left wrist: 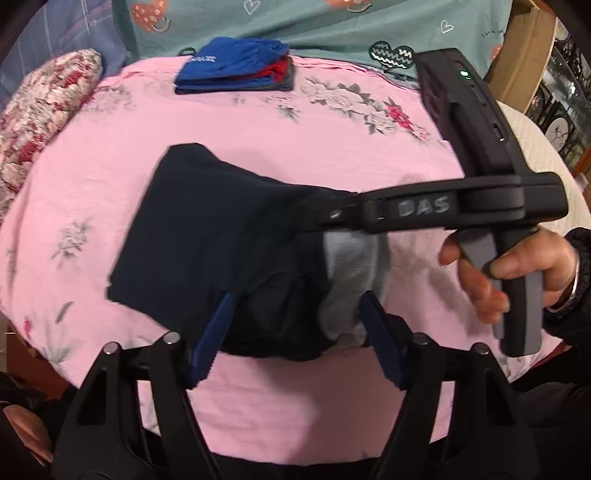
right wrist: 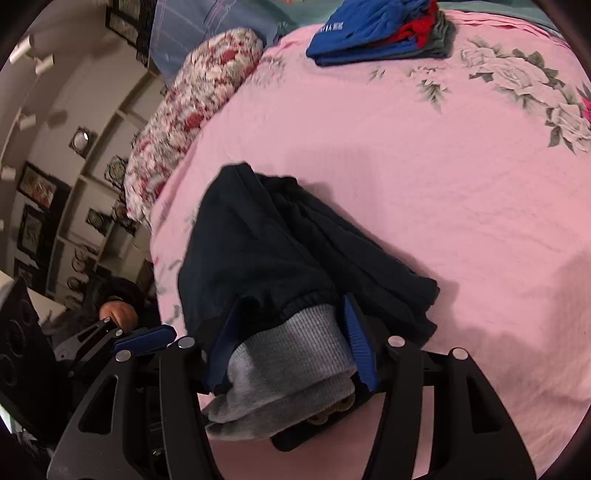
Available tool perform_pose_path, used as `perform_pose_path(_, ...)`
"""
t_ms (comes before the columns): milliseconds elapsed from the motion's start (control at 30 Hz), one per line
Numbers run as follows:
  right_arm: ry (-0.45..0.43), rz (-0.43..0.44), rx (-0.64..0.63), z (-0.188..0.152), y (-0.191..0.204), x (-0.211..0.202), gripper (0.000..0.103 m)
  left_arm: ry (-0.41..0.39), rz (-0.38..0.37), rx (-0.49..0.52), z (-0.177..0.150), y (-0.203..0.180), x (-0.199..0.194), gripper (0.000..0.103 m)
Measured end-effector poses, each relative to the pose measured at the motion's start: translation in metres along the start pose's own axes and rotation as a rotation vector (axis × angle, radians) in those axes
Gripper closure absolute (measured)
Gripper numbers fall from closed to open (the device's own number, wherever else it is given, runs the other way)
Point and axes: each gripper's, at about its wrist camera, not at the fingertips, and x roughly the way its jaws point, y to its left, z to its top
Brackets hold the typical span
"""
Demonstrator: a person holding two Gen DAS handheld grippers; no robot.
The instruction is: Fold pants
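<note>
Dark navy pants [left wrist: 207, 229] are folded into a thick bundle on the pink floral sheet [left wrist: 258, 140], with a grey ribbed waistband [left wrist: 351, 266] at the near end. My left gripper [left wrist: 295, 343] stands open, its blue fingers on either side of the bundle's near end. My right gripper [left wrist: 332, 218] comes in from the right, held by a hand [left wrist: 517, 266], with its tip on the pants. In the right wrist view my right gripper [right wrist: 291, 343] is shut on the pants [right wrist: 266, 251] at the grey waistband [right wrist: 291, 354]. One left finger [right wrist: 147, 338] shows at lower left.
A stack of folded blue, red and grey clothes [left wrist: 236, 66] lies at the far side of the bed. A floral pillow [left wrist: 40, 122] sits at the left edge. A teal patterned cover [left wrist: 332, 33] lies behind. Wall shelves [right wrist: 74, 192] stand beyond the bed's left side.
</note>
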Motion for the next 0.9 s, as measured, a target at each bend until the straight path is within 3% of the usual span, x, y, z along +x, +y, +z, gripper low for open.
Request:
perform_pose_path(133, 0.006, -0.008, -0.059, 0.004, 0.003, -0.010, 0.079, 0.071, -0.013, 0.023, -0.009, -0.011, 0.024, 0.031)
perform_pose_path(300, 0.074, -0.077, -0.054, -0.005, -0.022, 0.015, 0.079, 0.089, 0.019, 0.059, -0.012, -0.016, 0.034, 0.029)
perform_pose_path(400, 0.044, -0.076, -0.064, -0.005, -0.016, 0.005, 0.077, 0.067, 0.016, 0.072, -0.004, -0.018, 0.016, 0.031)
perform_pose_path(533, -0.034, -0.078, -0.146, 0.004, 0.008, -0.026, 0.076, -0.021, -0.006, 0.001, -0.001, -0.006, -0.022, 0.030)
perform_pose_path(667, -0.094, -0.019, -0.187, 0.030, 0.035, -0.031, 0.076, -0.007, -0.038, -0.079, 0.003, 0.008, -0.008, 0.030)
perform_pose_path(800, -0.027, 0.065, -0.203, 0.062, 0.063, 0.009, 0.076, 0.057, -0.020, -0.064, -0.007, -0.001, 0.025, 0.030)
perform_pose_path(900, 0.064, 0.100, -0.200, 0.082, 0.071, 0.042, 0.076, 0.035, 0.027, -0.035, -0.016, -0.010, 0.034, 0.027)
